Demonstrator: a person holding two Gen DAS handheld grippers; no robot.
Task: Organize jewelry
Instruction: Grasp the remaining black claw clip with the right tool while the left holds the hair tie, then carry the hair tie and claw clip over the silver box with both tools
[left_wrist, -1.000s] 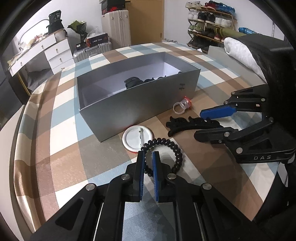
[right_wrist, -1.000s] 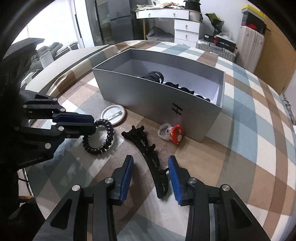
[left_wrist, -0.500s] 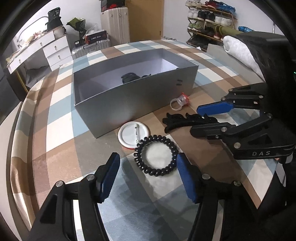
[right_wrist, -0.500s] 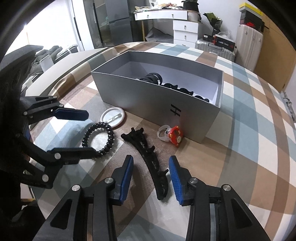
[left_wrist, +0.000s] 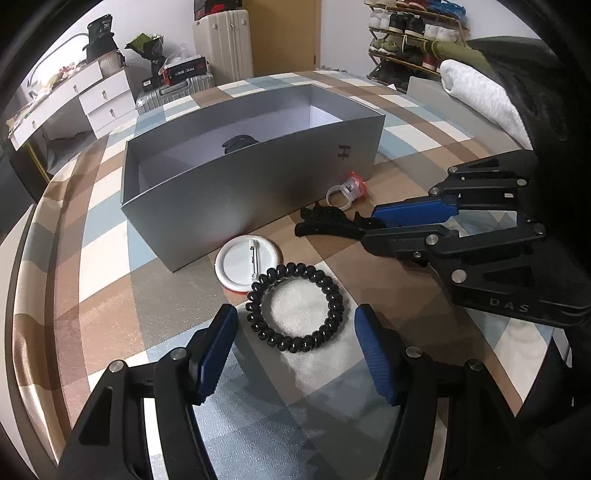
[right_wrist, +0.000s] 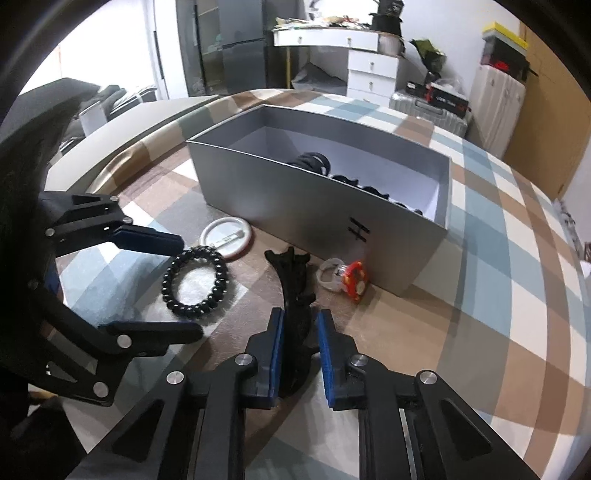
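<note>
A plaid tablecloth is spread underneath. Behind, a white dresser, silver suitcases and a shoe rack are seen.

From my seat at the controls I read "DAS" in pale letters on the black body of the right gripper, out at 3 o'clock in the left wrist view. The grey box bears a black "H"-like mark on its near wall, at about 1 o'clock there and near centre in the right wrist view. Print on the far cartons is too small for me to read.
</note>
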